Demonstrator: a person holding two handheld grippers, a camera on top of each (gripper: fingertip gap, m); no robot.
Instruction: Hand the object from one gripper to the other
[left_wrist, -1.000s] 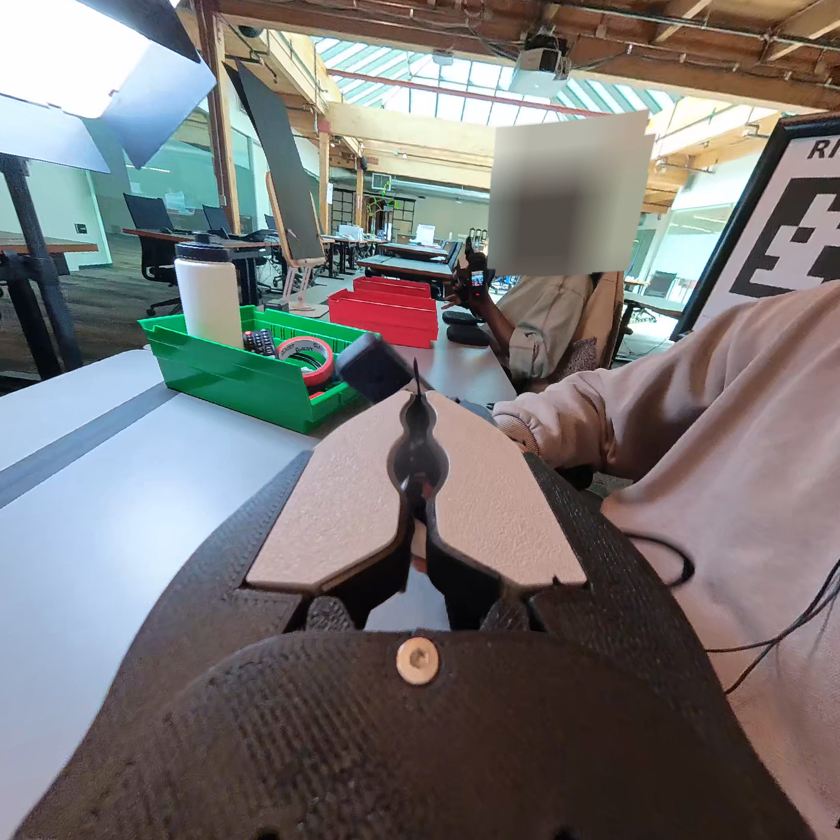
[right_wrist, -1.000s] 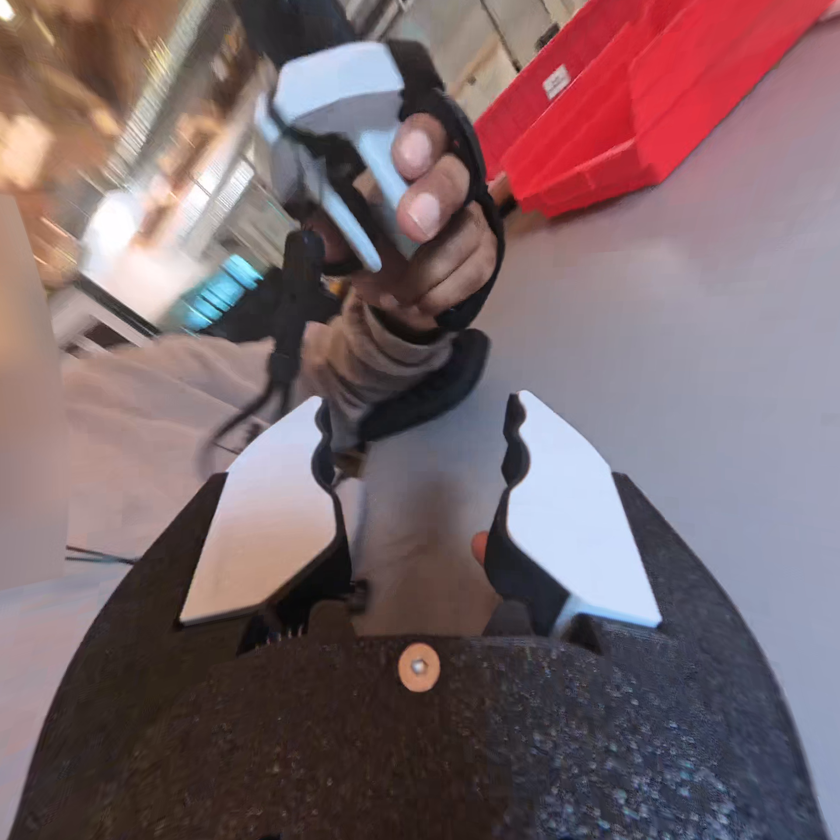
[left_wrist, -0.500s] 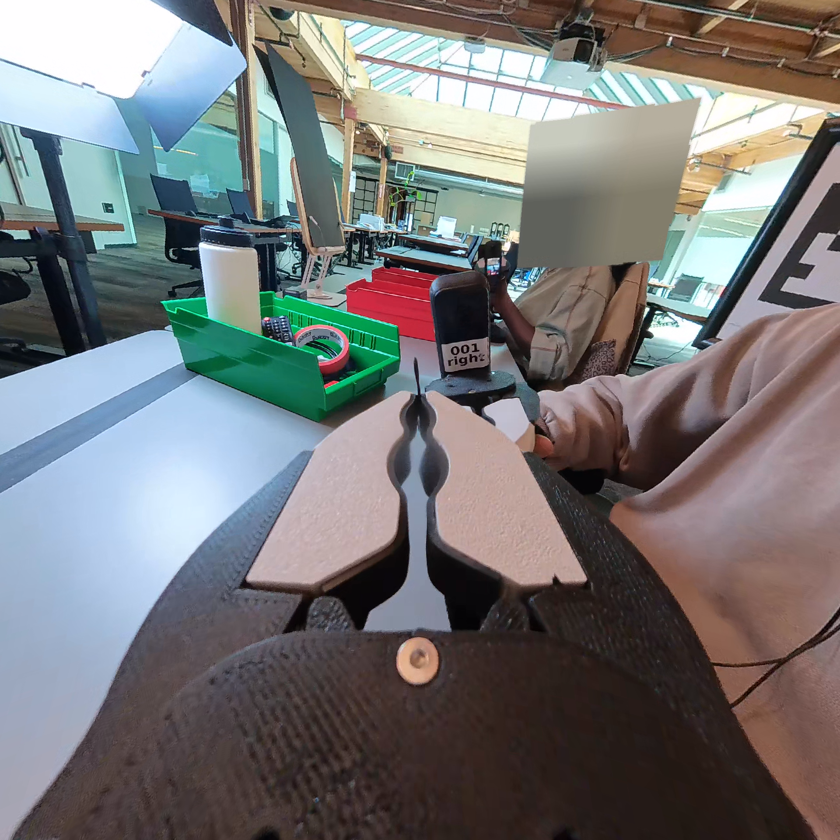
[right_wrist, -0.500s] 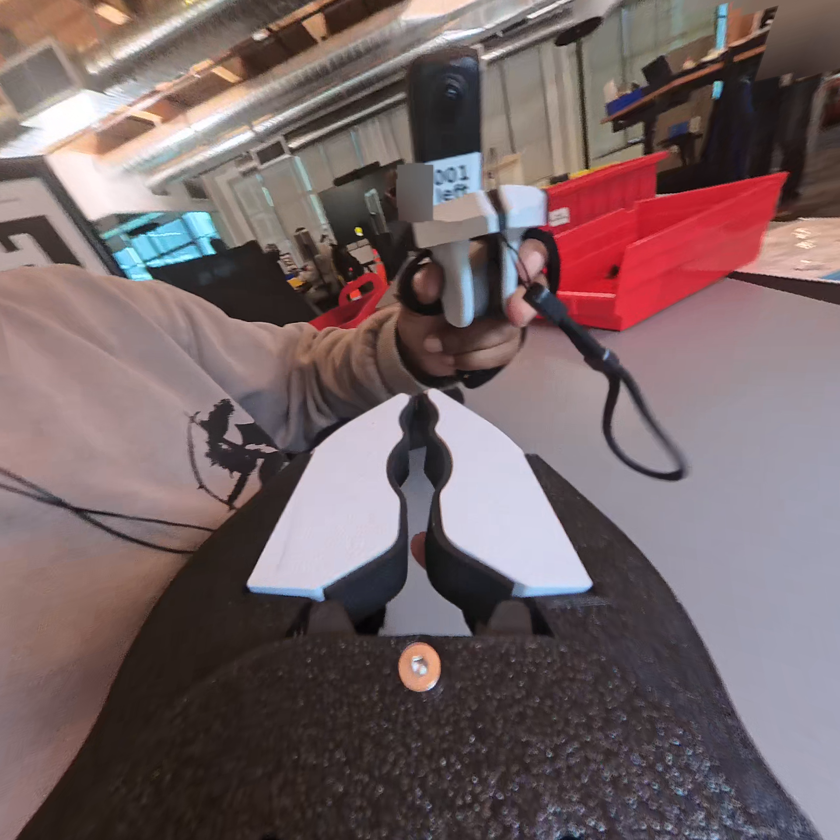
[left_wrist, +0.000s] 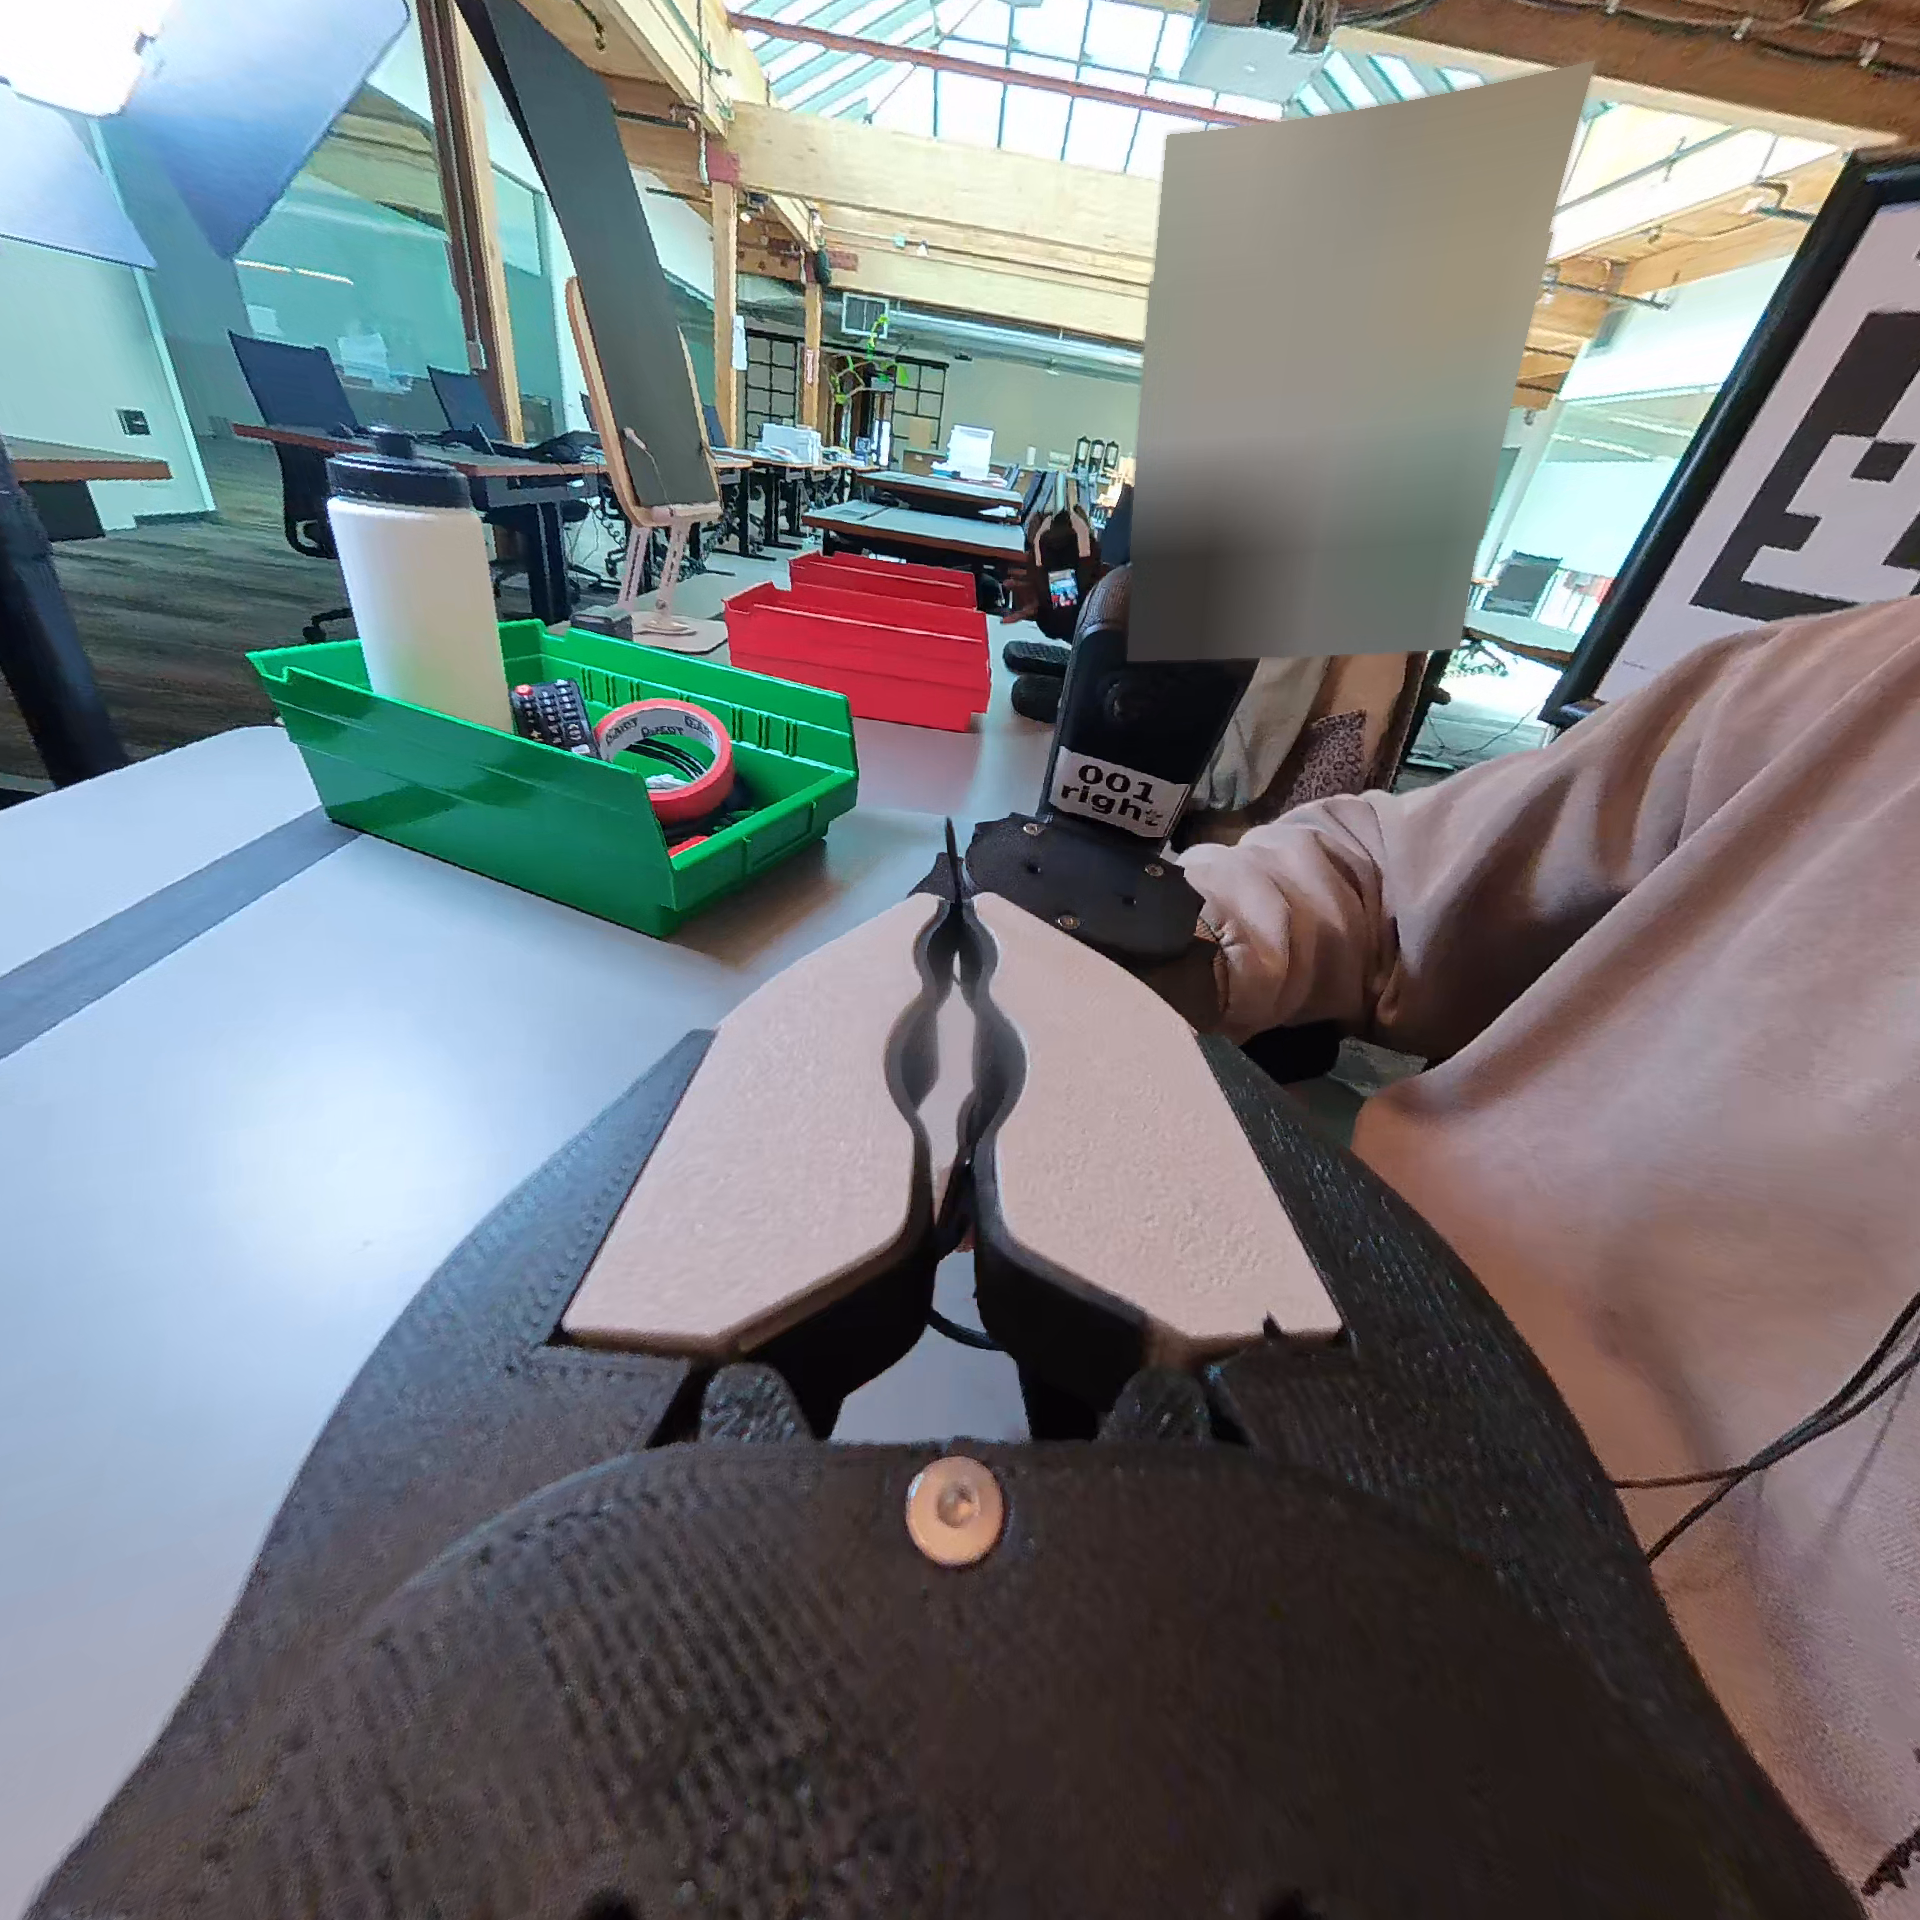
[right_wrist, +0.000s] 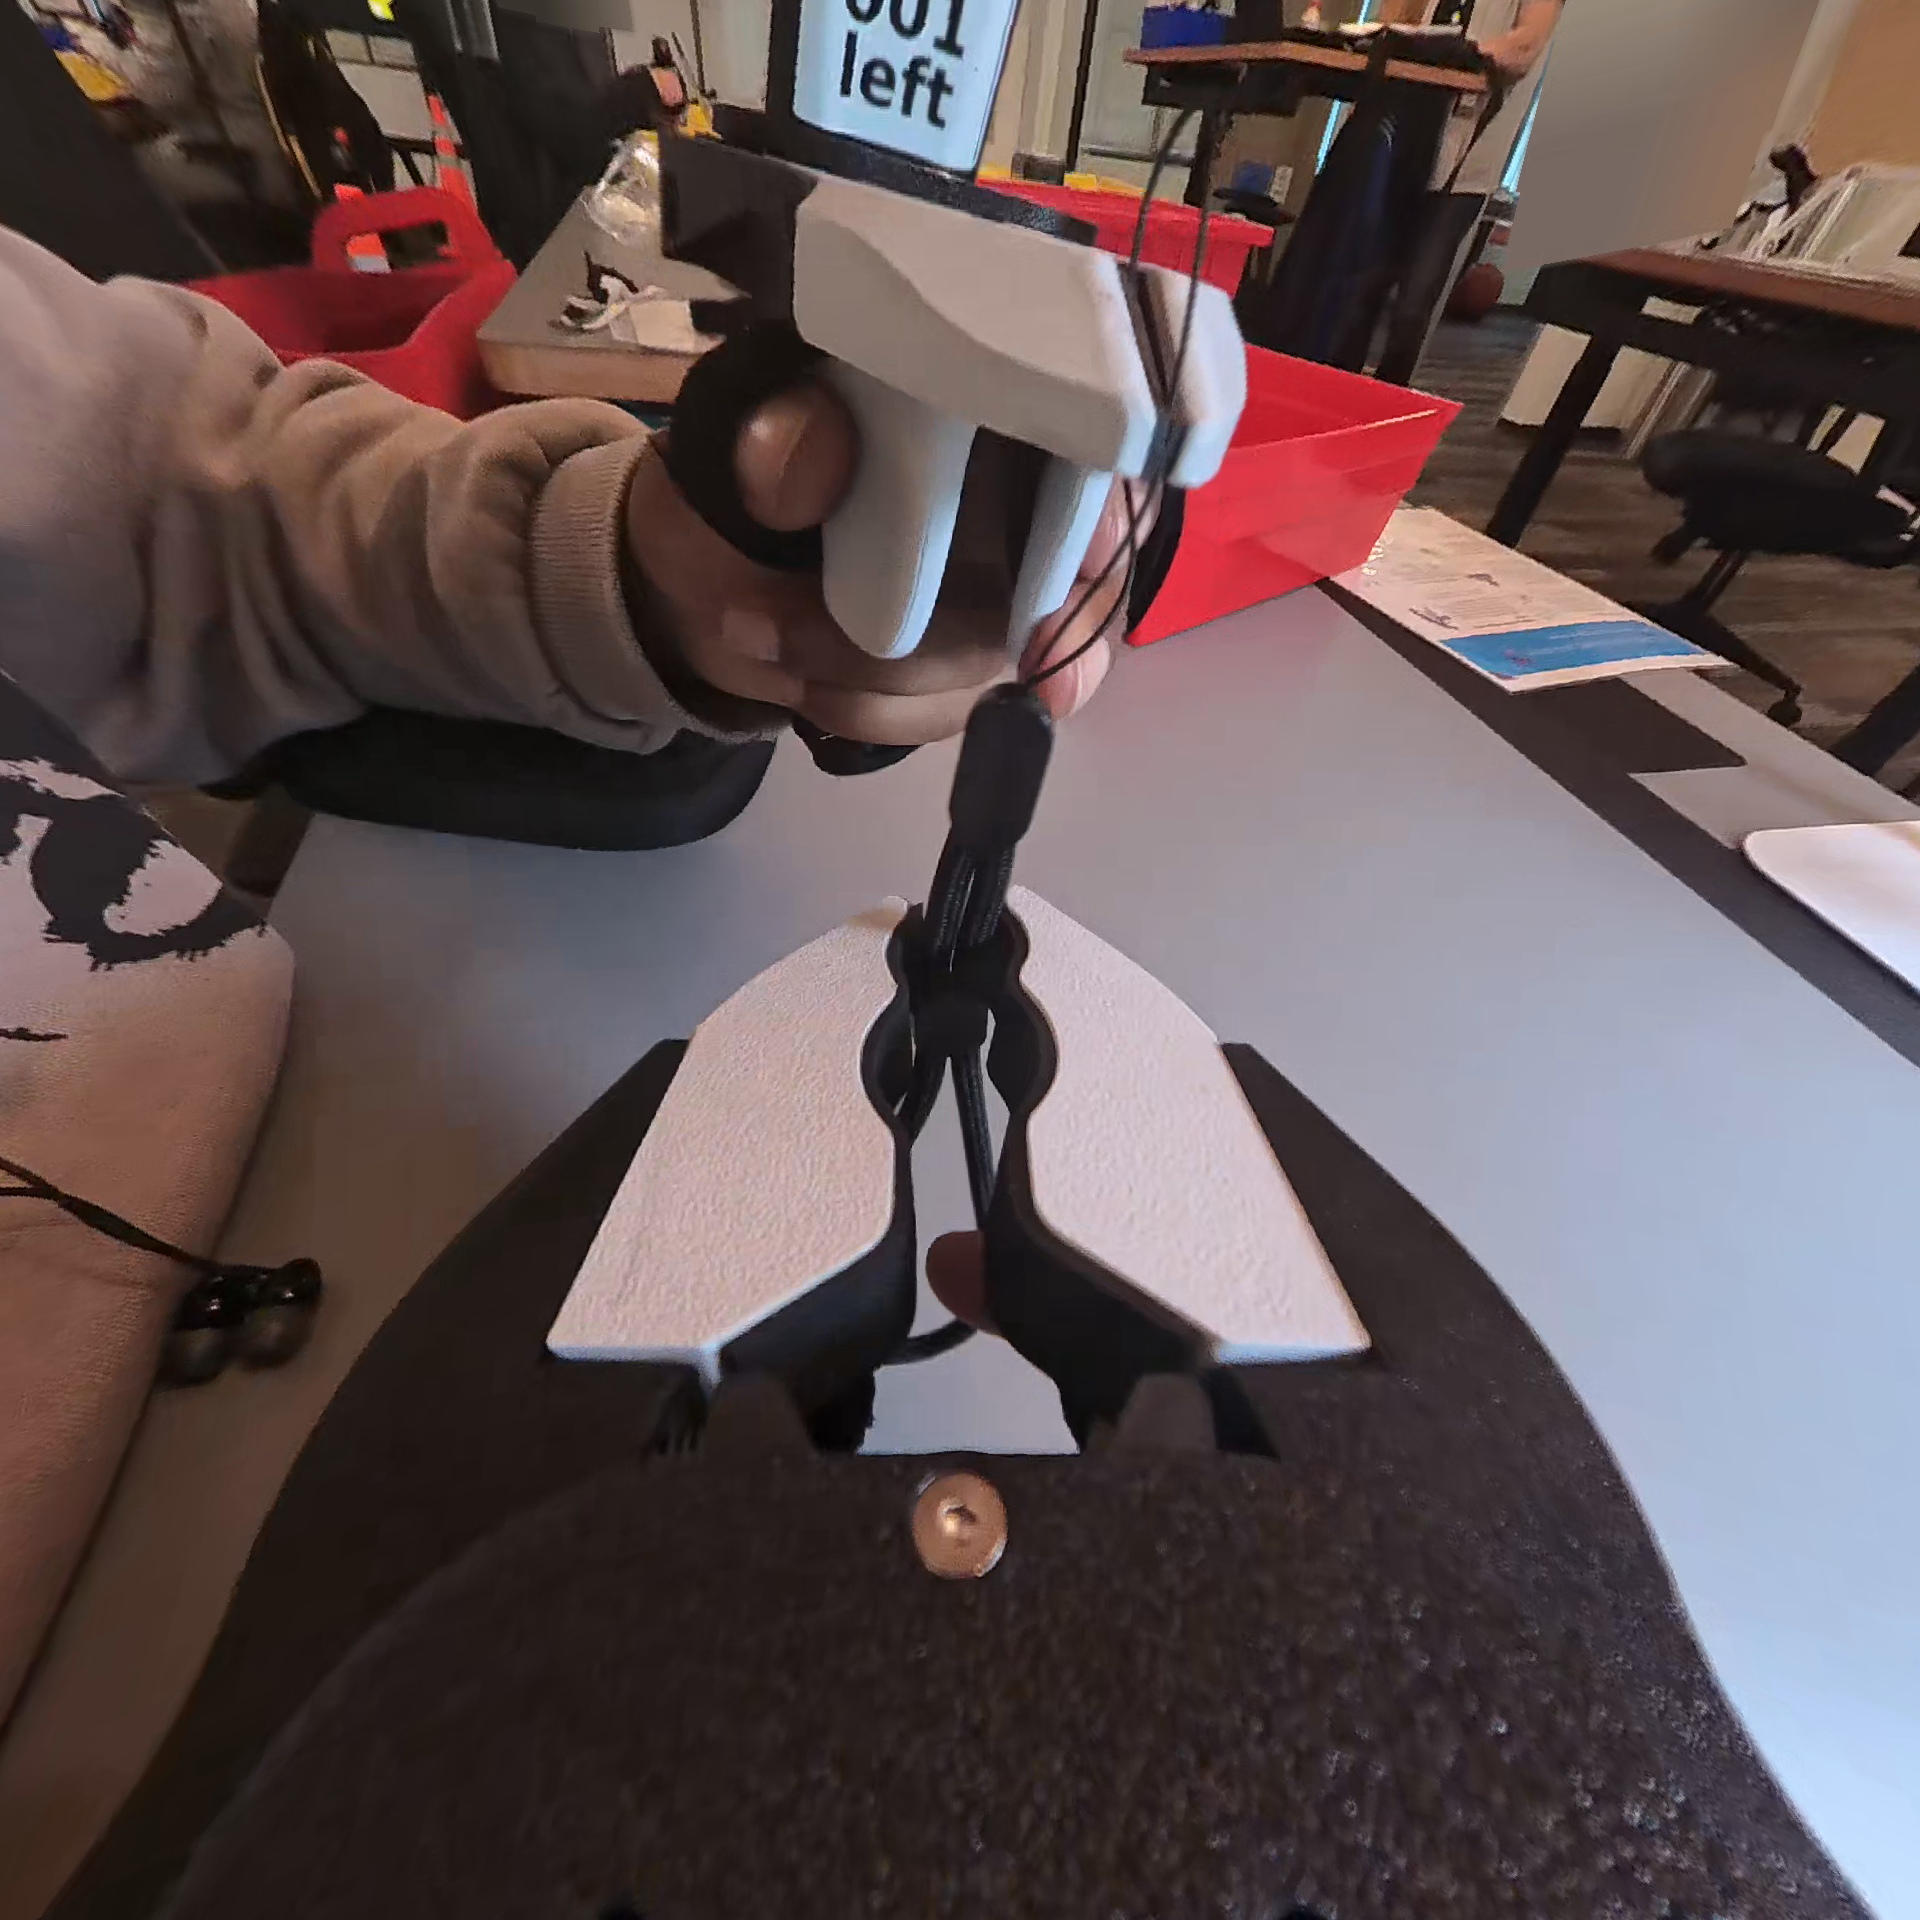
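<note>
A black wrist strap (right_wrist: 995, 774) with a thin cord loop hangs between the two grippers above the grey table (right_wrist: 1351, 883). My left gripper (left_wrist: 956, 916) is shut on the thin cord; only a short cord tip (left_wrist: 949, 854) shows above its fingertips. In the right wrist view the left gripper (right_wrist: 1158, 457) is high at the centre, cord pinched between its white fingers (right_wrist: 966, 301). My right gripper (right_wrist: 956, 925) is shut on the strap's thick braided part just below the slider. The right gripper's black body (left_wrist: 1081, 894) shows just beyond the left fingertips.
A green bin (left_wrist: 488, 800) with a white bottle (left_wrist: 416, 592), a remote and a red tape roll (left_wrist: 675, 758) stands at the left. Red bins (left_wrist: 862, 649) lie farther back; one (right_wrist: 1278, 488) is behind the left gripper. Papers (right_wrist: 1538, 623) lie at the right table edge. Across from one pair of fingers to the other is roughly 8 cm.
The right gripper, open a second ago, has moved close under the left gripper and is now shut on the strap, which hung free half a second ago. The left gripper stayed shut.
</note>
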